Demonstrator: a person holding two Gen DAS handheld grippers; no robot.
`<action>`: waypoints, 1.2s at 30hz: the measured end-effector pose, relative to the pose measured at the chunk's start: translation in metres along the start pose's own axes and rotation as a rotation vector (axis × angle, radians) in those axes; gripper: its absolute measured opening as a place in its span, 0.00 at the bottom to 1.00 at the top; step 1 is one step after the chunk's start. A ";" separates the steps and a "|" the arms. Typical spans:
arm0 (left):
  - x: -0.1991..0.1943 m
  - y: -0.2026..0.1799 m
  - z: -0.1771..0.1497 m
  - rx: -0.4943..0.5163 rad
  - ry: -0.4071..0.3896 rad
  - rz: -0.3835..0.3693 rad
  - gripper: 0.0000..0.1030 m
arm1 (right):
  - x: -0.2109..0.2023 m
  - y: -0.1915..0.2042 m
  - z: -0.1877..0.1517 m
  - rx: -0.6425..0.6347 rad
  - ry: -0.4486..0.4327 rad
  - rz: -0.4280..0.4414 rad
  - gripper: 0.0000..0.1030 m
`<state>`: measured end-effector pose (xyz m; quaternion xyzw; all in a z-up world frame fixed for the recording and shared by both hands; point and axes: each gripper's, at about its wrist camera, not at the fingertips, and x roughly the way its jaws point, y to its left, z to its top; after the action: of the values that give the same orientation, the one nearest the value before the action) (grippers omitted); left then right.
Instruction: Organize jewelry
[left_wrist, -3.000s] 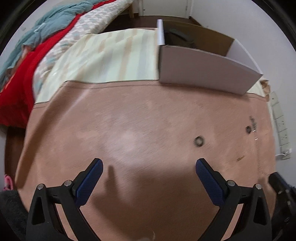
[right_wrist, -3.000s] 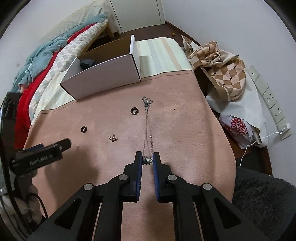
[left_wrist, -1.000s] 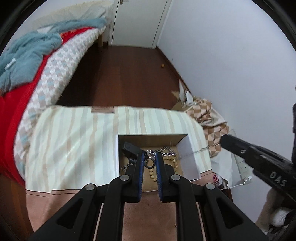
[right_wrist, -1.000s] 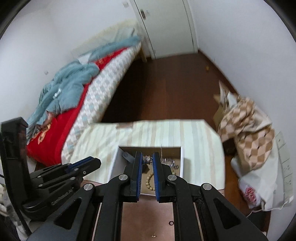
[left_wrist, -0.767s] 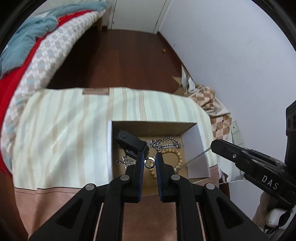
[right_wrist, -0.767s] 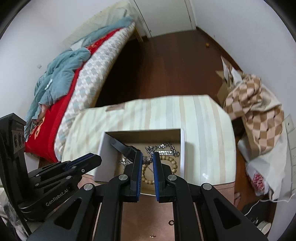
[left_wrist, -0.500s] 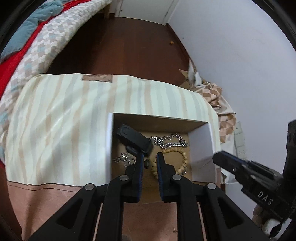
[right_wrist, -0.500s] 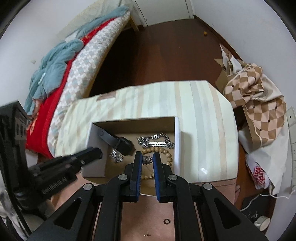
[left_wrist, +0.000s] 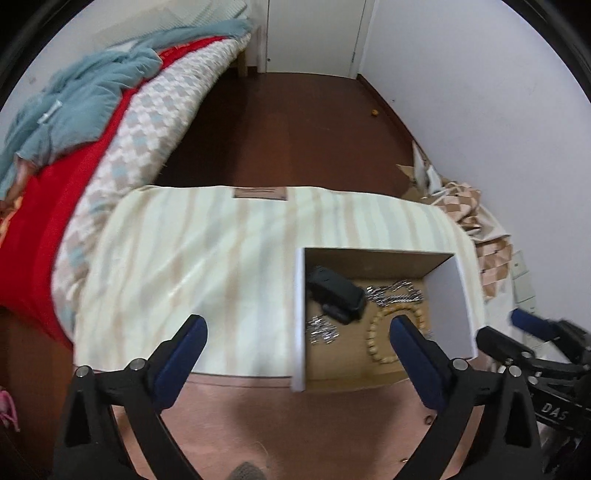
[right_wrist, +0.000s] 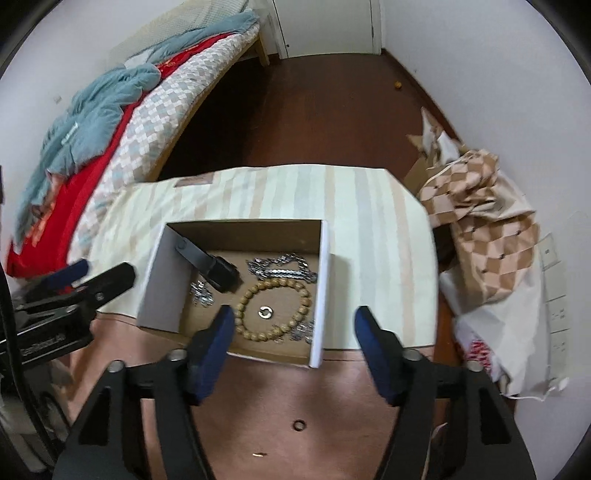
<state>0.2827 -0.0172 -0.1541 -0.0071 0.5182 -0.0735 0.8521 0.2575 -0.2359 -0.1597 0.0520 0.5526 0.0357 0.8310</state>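
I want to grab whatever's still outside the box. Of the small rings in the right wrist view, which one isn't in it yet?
The dark ring on the pinkish-brown cloth, in front of the cardboard box. The silvery ring already lies inside the box, encircled by the bead bracelet.

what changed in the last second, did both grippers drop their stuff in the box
Yes. Both the left gripper and right gripper have opened, empty. The small ring now lies inside the bead bracelet, the thin chain beside it. The box, black strap and chunky chain stayed put.

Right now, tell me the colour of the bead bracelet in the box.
Light tan, wood-like beads: the bead bracelet in the box shows best in the right wrist view.
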 end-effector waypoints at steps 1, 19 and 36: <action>-0.001 0.000 -0.003 0.006 -0.007 0.017 0.98 | -0.001 0.002 -0.002 -0.007 -0.001 -0.022 0.87; -0.058 0.001 -0.043 0.028 -0.109 0.153 1.00 | -0.049 0.023 -0.041 0.010 -0.097 -0.150 0.99; -0.167 0.002 -0.074 0.003 -0.287 0.183 0.99 | -0.167 0.058 -0.078 0.001 -0.306 -0.179 0.99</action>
<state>0.1421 0.0117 -0.0416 0.0310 0.3895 0.0053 0.9205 0.1207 -0.1942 -0.0298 0.0079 0.4220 -0.0474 0.9053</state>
